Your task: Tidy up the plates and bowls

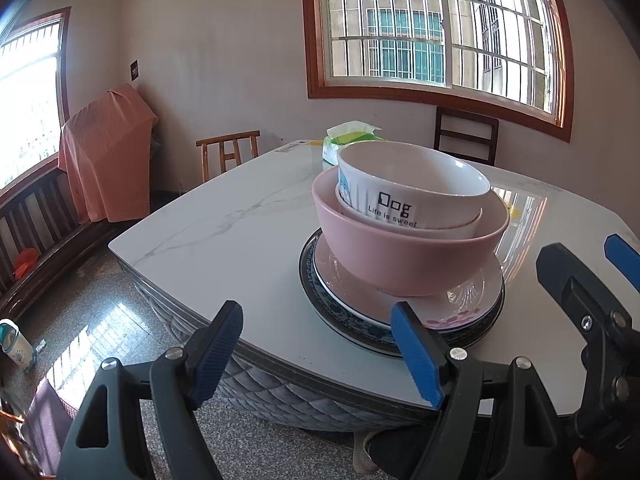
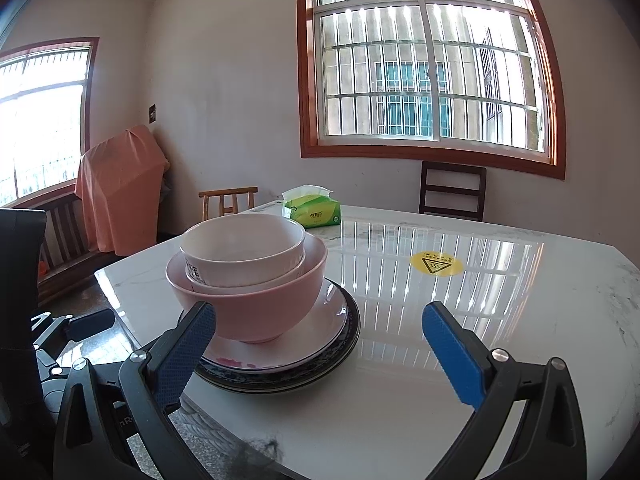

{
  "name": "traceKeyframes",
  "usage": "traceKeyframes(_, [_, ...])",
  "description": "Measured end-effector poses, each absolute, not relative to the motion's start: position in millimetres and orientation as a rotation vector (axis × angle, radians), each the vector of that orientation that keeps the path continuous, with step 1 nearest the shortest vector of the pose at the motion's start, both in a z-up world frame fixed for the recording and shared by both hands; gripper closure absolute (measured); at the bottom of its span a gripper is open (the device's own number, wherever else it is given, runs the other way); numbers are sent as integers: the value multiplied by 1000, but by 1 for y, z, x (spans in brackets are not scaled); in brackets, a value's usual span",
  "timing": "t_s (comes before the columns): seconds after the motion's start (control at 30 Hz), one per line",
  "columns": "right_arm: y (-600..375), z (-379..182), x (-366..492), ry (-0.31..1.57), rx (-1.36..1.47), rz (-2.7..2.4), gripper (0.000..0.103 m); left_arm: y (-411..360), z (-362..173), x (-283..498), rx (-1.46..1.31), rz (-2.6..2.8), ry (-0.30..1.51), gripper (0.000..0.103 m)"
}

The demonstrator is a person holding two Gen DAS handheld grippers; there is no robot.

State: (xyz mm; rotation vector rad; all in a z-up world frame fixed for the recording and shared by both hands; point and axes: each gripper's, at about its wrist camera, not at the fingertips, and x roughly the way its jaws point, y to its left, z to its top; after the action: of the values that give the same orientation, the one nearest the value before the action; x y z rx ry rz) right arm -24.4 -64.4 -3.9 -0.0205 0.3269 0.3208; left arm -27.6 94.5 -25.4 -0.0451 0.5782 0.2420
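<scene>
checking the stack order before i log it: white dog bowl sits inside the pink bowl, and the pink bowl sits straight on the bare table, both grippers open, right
Not quite. The pink bowl sits on stacked plates, not the bare table, as the right wrist view shows. The white dog bowl is nested inside it, and the left gripper and right gripper are open.

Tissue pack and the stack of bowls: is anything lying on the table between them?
No. In the right wrist view only bare marble table shows between the tissue pack and the stack of bowls.
</scene>
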Motion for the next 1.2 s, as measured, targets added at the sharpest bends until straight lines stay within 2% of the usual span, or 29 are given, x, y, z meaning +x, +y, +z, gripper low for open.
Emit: traceKeyframes(1.2, [-65, -11, -15, 359, -10, 333, 1, 93, -31, -12, -43, 238, 609, 25])
